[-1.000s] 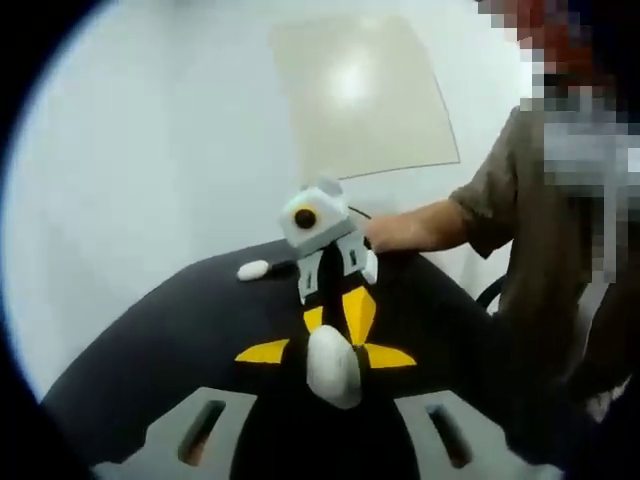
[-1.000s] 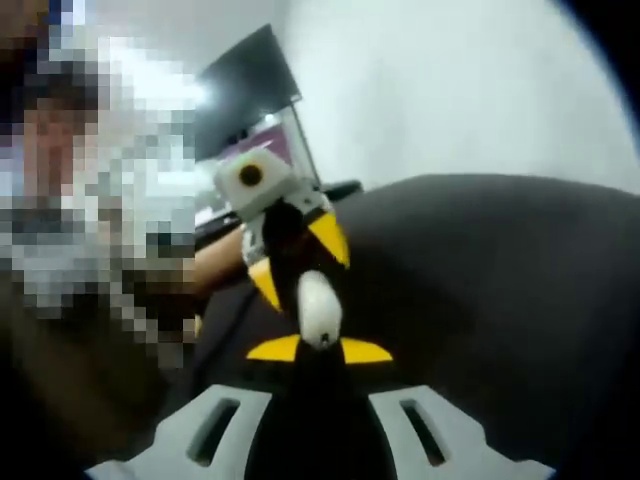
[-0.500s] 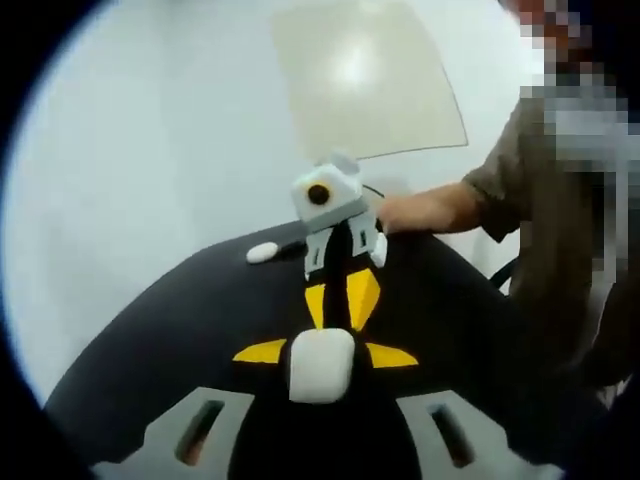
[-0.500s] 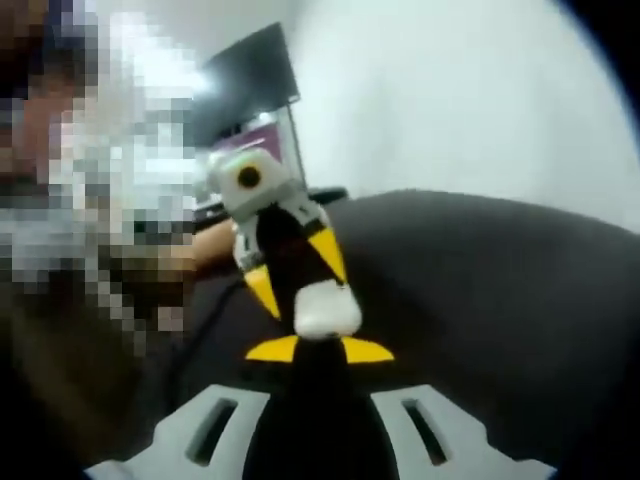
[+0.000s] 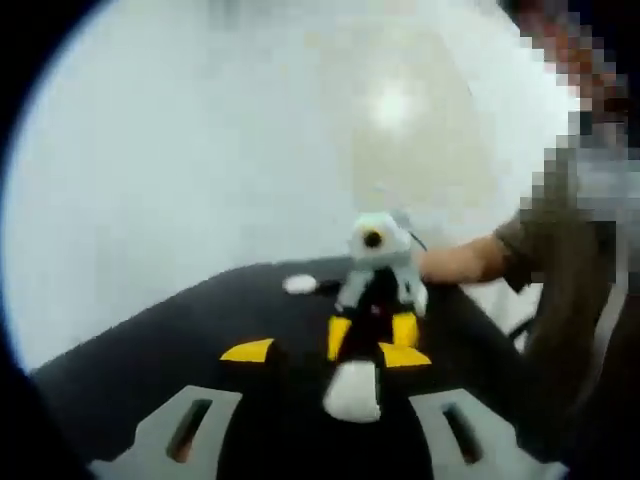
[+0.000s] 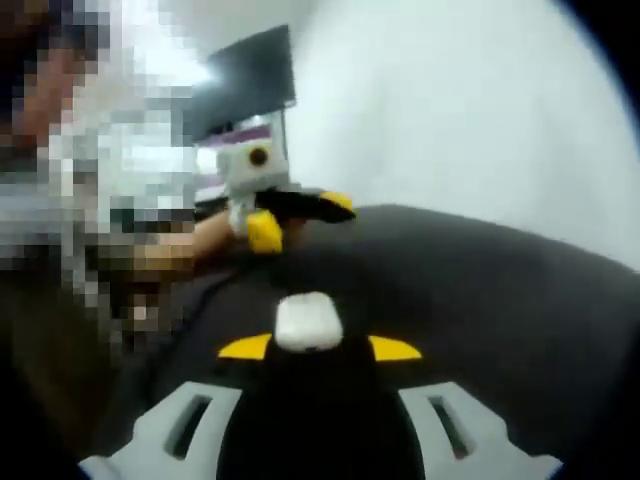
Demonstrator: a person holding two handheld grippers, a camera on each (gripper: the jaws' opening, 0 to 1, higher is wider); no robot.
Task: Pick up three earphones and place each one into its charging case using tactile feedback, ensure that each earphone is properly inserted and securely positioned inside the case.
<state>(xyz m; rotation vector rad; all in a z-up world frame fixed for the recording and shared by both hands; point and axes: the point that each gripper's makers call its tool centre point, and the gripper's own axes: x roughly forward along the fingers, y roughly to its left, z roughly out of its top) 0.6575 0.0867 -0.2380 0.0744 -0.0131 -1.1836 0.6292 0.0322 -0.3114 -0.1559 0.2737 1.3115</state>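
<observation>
We take the white charging case (image 6: 308,322) as our landmark. In the right gripper view it sits directly ahead of the right gripper (image 6: 308,348), between that gripper's yellow-tipped jaws and touching them; the jaws appear closed on it, long axis lying across the jaw line. The left gripper (image 6: 285,212) stands beyond the case and slightly to one side, apart from it; its jaws look parted, but blur keeps us from being sure.

In the left gripper view the same charging case (image 5: 353,390) is in the foreground, with the right gripper (image 5: 370,335) just behind it. The left gripper's own yellow tips look spread, one well off to the side of the case; whether anything is pinched between them we cannot tell.

A small white earphone (image 5: 299,284) lies on the black table (image 5: 150,350), well beyond the case and on the far side from the left-view camera.

Judgement: the coming move turns on the case-to-earphone line. The left gripper is the freer one to fetch it while the right steadies the case.
</observation>
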